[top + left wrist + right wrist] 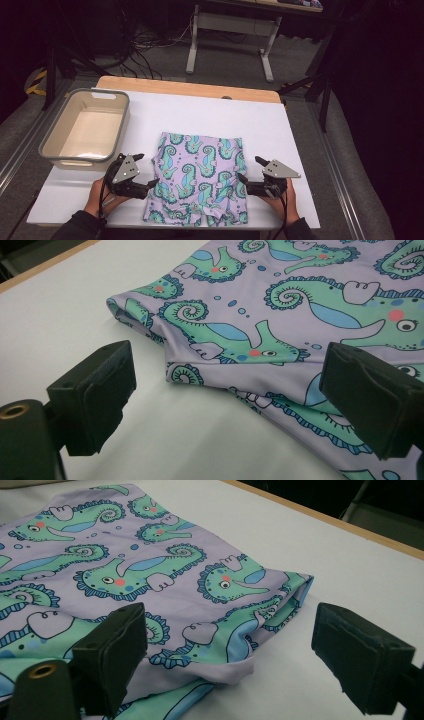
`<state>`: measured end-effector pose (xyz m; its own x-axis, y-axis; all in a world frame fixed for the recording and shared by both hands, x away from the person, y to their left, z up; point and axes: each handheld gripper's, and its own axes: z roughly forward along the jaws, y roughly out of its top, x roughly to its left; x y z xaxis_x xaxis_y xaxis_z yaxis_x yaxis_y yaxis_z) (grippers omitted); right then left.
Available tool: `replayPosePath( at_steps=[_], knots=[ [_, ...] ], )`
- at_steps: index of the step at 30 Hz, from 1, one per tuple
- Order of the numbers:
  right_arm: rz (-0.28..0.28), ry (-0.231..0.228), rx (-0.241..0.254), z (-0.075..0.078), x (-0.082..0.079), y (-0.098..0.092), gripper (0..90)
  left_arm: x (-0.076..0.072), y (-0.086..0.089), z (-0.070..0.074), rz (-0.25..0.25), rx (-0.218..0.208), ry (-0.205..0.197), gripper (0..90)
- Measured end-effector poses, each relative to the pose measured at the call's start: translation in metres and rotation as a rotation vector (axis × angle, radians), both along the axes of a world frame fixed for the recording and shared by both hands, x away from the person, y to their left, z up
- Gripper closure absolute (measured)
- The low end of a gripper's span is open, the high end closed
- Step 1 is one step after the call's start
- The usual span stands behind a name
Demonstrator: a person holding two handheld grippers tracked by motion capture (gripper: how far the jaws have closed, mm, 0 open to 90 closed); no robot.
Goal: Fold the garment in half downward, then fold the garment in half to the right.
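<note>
A pair of lilac shorts (200,177) printed with green seahorses lies flat on the white table cover, waistband toward the person. My left gripper (146,170) stands open at the shorts' left edge. In the left gripper view the shorts (300,305) run under one jaw while the other jaw hangs over bare cover, with nothing gripped by my left gripper (232,390). My right gripper (250,168) stands open at the right edge. In the right gripper view the folded side seam of the shorts (125,565) lies between the jaws of my right gripper (235,655).
A grey plastic bin (50,145), with nothing in it, stands at the table's left. The white cover (215,115) lies over a wooden tabletop (190,87). Beyond the table are the legs of a desk (192,47) and cables on the floor.
</note>
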<state>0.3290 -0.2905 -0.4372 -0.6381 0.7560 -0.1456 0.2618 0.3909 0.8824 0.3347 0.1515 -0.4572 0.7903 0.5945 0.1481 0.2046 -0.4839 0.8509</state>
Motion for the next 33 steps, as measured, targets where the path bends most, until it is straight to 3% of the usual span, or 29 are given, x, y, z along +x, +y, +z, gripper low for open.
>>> replayPosePath(
  at_steps=[10,21,27,33],
  knots=[
    [0.004,0.011,0.003,-0.002,0.002,0.0,15.1,0.001,-0.001,-0.002,0.004,0.018,0.011,10.0],
    [0.001,0.027,0.004,-0.003,0.004,0.002,15.2,0.004,-0.003,-0.002,0.018,0.006,0.024,11.6],
    [-0.01,0.035,0.014,-0.002,0.01,0.002,15.4,0.015,-0.012,0.0,0.039,0.009,0.035,13.2],
    [-0.035,0.062,0.029,0.002,0.026,0.0,18.3,0.034,-0.019,0.005,0.065,-0.002,0.065,14.6]
  ],
)
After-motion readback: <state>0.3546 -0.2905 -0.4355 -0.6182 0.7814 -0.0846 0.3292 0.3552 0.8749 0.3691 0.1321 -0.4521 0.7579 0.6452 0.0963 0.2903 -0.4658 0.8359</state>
